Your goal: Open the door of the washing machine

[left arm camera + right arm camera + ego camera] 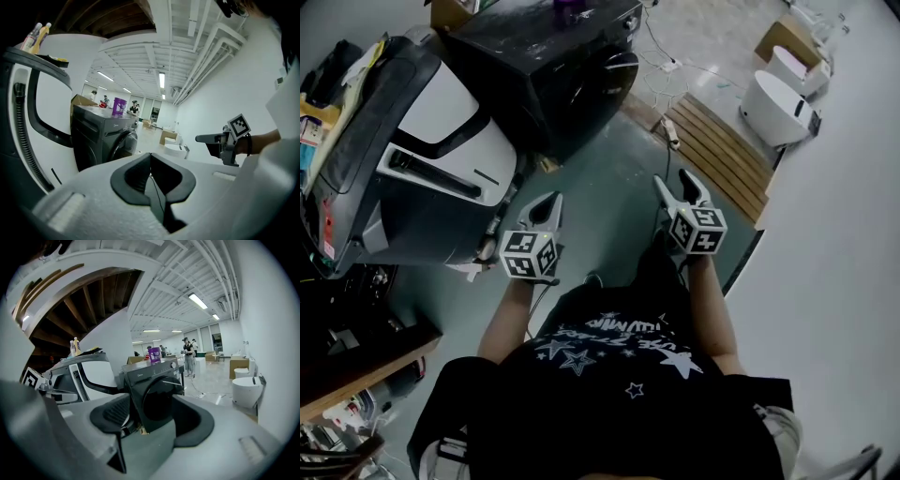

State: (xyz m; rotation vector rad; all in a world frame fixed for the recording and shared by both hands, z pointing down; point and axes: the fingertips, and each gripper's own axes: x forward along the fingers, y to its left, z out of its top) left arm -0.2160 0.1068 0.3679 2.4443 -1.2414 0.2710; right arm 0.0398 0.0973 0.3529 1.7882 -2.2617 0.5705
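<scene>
The dark grey front-loading washing machine [546,66] stands ahead of the person on the teal-grey floor [609,178]. Its round dark glass door [607,82] looks shut, flush with the front. Both grippers are well apart from the machine, held side by side and pointing toward it. The left gripper [551,199] has its fingers closed together with nothing between them. The right gripper [673,180] has its fingers spread wide and empty; in the right gripper view the door sits framed in the gap, far off.

The task looks barely begun: the approach comes first, then a grip on the door. No view shows where the door's handle or recess lies. The main risk, then, is that the open fingers land on smooth glass or rim and slip, or pull at the hinge side where nothing gives. A tall purple cup [567,9] stands on top of the machine, and a hard tug that rocks the cabinet could tip it. Thin pale cables [670,66] trail on the floor to the right of the machine in the head view, near a slatted wooden pallet [717,141], and could catch a foot. A large white and black appliance [441,141] crowds the machine's left side, so the left gripper could knock it during the approach.
</scene>
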